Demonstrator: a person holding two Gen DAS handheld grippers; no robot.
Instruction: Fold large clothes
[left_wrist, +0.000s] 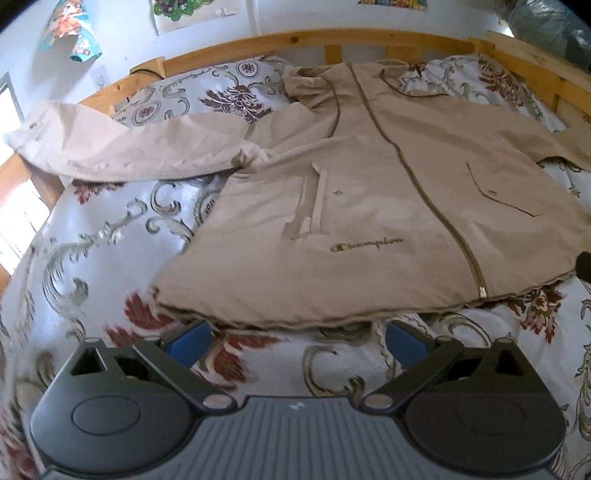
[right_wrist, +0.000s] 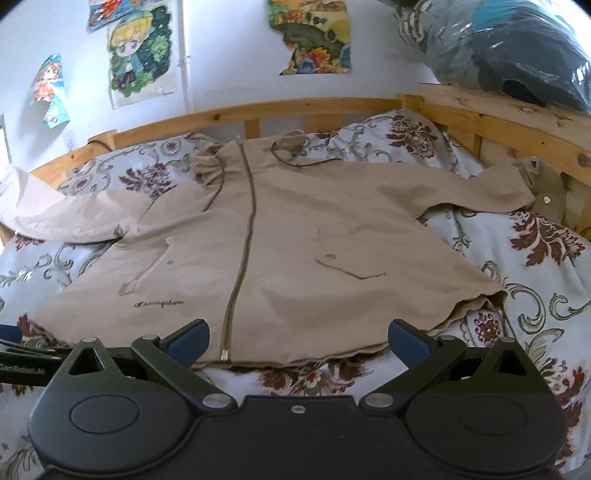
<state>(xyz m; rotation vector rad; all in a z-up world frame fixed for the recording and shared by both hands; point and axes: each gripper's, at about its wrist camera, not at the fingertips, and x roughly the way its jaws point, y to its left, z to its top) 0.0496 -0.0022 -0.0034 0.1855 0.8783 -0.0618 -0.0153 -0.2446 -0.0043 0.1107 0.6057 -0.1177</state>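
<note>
A: One jacket (right_wrist: 280, 236) lies flat, zip up, on the bed (right_wrist: 546, 295); its long axis runs away from both grippers, hem nearest.

B: Fingers?

A: Left gripper (left_wrist: 297, 341) and right gripper (right_wrist: 297, 341) are both spread and empty, just short of the hem; right sits nearer the zip (right_wrist: 243, 243).

both wrist views sit low over the near end of the bed (left_wrist: 92, 258), looking along it to the wooden headboard (right_wrist: 280, 107) and wall. the left one faces from left of the jacket (left_wrist: 369, 206), hem close ahead. the right one hangs over the hem, near the zip. both share the jacket, bedcover and headboard.
</note>
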